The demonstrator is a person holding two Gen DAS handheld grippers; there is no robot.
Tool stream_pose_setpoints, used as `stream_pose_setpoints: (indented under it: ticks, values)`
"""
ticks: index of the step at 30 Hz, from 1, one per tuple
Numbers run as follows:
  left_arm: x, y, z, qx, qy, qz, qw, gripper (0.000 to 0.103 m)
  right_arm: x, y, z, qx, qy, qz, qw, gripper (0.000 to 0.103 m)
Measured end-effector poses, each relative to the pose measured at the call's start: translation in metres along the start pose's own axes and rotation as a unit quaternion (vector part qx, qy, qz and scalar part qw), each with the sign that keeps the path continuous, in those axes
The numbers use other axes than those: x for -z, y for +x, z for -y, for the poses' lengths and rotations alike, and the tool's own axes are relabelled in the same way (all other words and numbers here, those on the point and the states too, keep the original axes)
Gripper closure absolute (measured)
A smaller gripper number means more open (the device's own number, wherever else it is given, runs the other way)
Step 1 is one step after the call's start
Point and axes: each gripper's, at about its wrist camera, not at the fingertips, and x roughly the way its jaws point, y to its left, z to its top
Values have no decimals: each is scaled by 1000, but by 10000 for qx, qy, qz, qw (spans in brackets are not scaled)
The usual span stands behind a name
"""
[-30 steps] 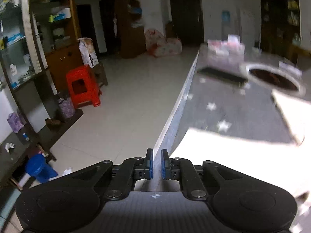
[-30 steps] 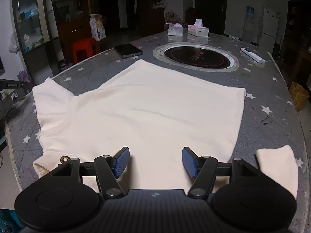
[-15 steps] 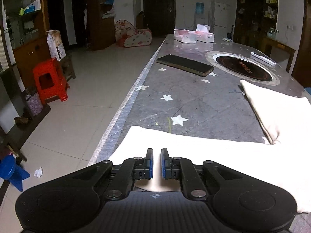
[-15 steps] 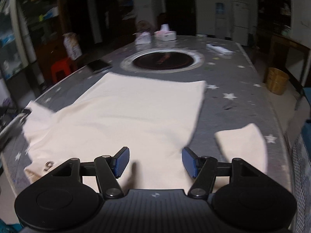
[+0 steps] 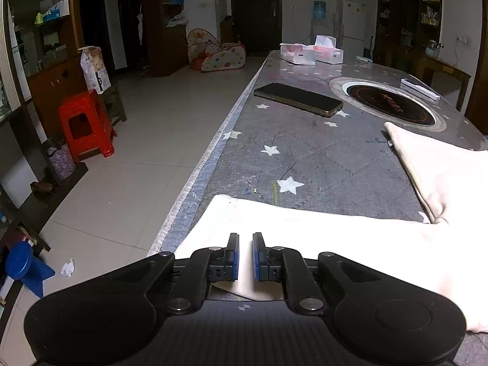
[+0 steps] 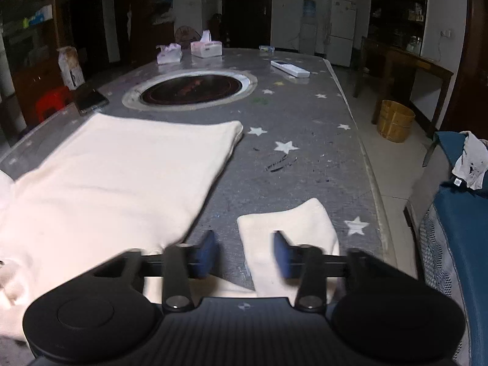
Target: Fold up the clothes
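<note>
A cream T-shirt (image 6: 116, 167) lies flat on the grey star-patterned table (image 6: 305, 128). Its right sleeve (image 6: 289, 222) sticks out toward the table's right edge. My right gripper (image 6: 245, 254) is open, its jaws wide apart just above the base of that sleeve, holding nothing. In the left wrist view the shirt's left sleeve (image 5: 289, 231) lies near the table's left edge, with the shirt body (image 5: 442, 170) at the right. My left gripper (image 5: 245, 254) hovers over that sleeve with its jaws nearly together, a narrow gap between them, nothing gripped.
A black phone (image 5: 299, 99), a round inset burner (image 6: 195, 88), two tissue boxes (image 6: 206, 48) and a white remote (image 6: 289, 68) lie further up the table. A red stool (image 5: 85, 125) stands on the floor at left. A blue chair (image 6: 457, 201) is at right.
The left gripper swung from looking off the table edge to over the left sleeve. The right gripper moved right, from over the shirt's body to over the right sleeve.
</note>
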Motion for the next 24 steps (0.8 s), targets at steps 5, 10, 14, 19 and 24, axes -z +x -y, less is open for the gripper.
stream_pose_setpoints:
  ticks: [5, 10, 14, 19, 24]
  values:
    - [1, -2, -1, -30, 39, -17, 10000, 92, 5, -13, 15, 291, 175, 264, 9991, 98]
    - [4, -3, -2, -67, 55, -6, 10000, 92, 15, -54, 45, 813, 480, 693, 9931, 99]
    - [6, -5, -2, -75, 79, -9, 9999, 92, 34, -87, 70, 1306, 834, 886, 9839, 100]
    - [9, -9, -4, -109, 126, -24, 9999, 92, 66, -95, 98, 1691, 1321, 593, 9749, 99]
    - [9, -14, -5, -137, 119, -92, 9998, 92, 82, -89, 105, 1911, 1452, 327, 9702, 94]
